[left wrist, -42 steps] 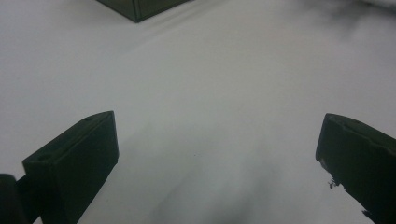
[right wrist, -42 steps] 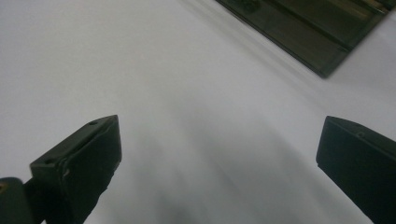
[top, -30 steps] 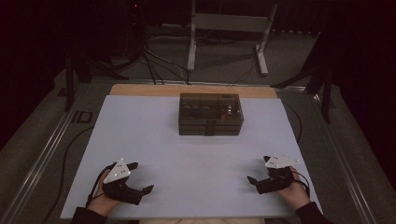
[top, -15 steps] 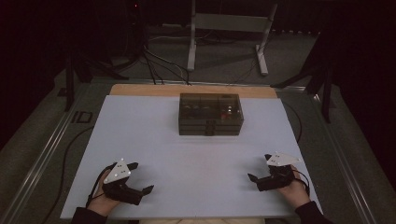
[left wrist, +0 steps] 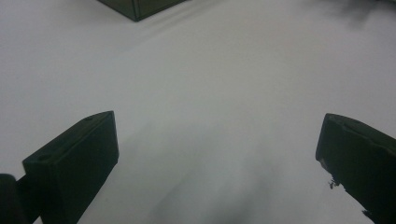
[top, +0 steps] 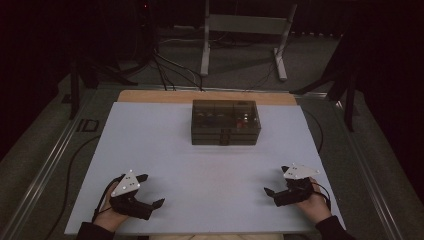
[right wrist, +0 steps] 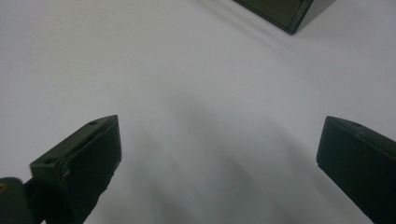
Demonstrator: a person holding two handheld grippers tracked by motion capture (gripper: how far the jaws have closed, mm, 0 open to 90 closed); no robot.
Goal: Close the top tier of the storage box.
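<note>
The box point(top: 225, 122) sits toward twelve o'clock on the white sheet point(top: 210, 165), a dark, see-through case with its long axis running from nine to three o'clock and its drawer fronts facing six o'clock, toward the person. It has not shifted since the earlier pictures. One corner of it shows at the top of the left gripper view point(left wrist: 140, 6) and another at the top of the right gripper view point(right wrist: 285, 11).

The right gripper point(top: 276, 181) lies at about four o'clock on the sheet, well apart from the box; it has slid slightly toward six o'clock since a second ago. Its jaws stand wide apart with only bare sheet between them. The left gripper point(top: 151, 190), at about eight o'clock, has stayed in place, jaws equally wide and holding nothing. Both point inward and toward the box.
</note>
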